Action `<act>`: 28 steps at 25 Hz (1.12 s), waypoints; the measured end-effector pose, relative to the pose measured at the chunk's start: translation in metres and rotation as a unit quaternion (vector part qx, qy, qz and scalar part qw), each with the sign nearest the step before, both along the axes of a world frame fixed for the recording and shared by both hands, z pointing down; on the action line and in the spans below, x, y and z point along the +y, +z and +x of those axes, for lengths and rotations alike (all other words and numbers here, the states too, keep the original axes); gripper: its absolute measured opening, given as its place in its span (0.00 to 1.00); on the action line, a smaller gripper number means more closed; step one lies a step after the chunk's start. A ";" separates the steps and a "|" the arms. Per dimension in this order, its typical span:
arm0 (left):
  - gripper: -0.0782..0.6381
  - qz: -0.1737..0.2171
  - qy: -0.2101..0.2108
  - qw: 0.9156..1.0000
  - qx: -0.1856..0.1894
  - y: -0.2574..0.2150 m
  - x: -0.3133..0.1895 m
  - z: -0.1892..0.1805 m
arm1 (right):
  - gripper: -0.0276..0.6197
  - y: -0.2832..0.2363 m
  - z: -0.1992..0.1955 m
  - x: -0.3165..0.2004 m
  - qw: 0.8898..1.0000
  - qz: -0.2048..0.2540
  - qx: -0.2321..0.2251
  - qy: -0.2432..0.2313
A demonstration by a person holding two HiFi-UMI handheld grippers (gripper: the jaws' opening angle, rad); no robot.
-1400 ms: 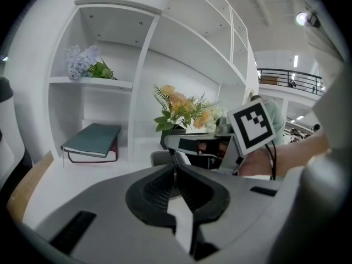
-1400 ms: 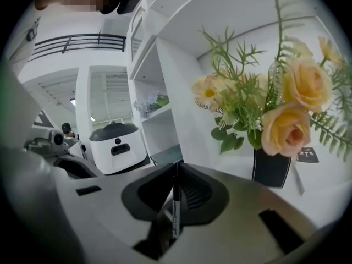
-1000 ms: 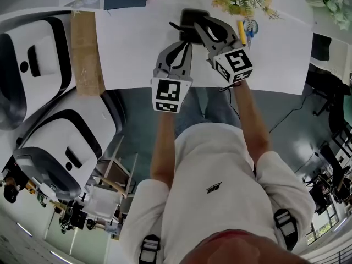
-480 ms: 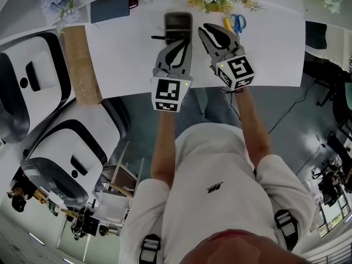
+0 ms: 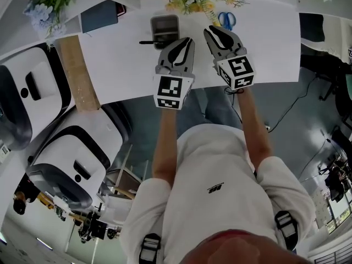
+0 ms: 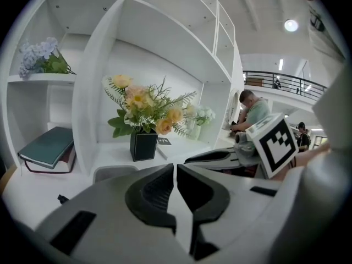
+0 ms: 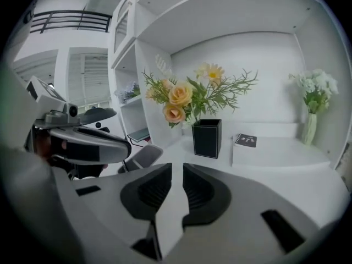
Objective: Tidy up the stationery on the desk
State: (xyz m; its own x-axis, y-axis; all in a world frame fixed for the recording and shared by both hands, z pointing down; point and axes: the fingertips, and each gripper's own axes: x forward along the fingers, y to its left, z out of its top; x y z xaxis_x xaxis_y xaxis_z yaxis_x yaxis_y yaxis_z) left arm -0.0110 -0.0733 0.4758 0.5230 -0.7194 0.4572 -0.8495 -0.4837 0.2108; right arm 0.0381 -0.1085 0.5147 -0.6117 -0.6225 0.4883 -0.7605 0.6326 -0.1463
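A grey pen holder [image 5: 165, 25] lies on the white desk [image 5: 121, 59], with a black pen [image 5: 147, 42] at its left side. Blue-handled scissors [image 5: 226, 20] lie further right, near the flowers. My left gripper [image 5: 184, 40] hovers just right of and nearer than the holder, shut and holding nothing. My right gripper [image 5: 214, 31] is beside it, below the scissors, also shut and holding nothing. In the left gripper view the holder [image 6: 113, 173] and the pen's tip [image 6: 62, 199] show past the closed left gripper [image 6: 175, 166]. In the right gripper view the holder [image 7: 144, 157] lies left of the right gripper [image 7: 177, 166].
A black vase of flowers [image 6: 144, 146] stands at the back of the desk, with a small notebook [image 7: 245, 140] and a white vase [image 7: 309, 126] to its right. A dark green book [image 6: 49, 146] lies in the left shelf bay. A brown board [image 5: 77, 73] runs along the desk's left edge.
Both grippers have drawn back from over the grey holder toward the desk's near edge. The head view has shifted, so the desk items sit further left and higher.
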 end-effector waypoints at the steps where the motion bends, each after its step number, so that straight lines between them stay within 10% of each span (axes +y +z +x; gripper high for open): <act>1: 0.11 0.000 0.002 1.000 0.000 0.001 -0.001 0.004 | 0.12 0.002 0.004 -0.001 1.000 -0.002 0.002 0.003; 28: 0.11 -0.018 0.043 0.999 0.005 0.030 -0.029 0.053 | 0.22 0.086 0.045 -0.031 0.983 -0.128 0.129 0.002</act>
State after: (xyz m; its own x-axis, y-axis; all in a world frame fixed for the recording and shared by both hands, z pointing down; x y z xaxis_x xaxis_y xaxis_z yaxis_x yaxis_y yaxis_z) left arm 0.0420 -0.1021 0.5053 0.5864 -0.6552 0.4763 -0.8031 -0.5469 0.2366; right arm 0.0830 -0.1392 0.6004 -0.4446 -0.4613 0.7678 -0.7962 0.5963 -0.1028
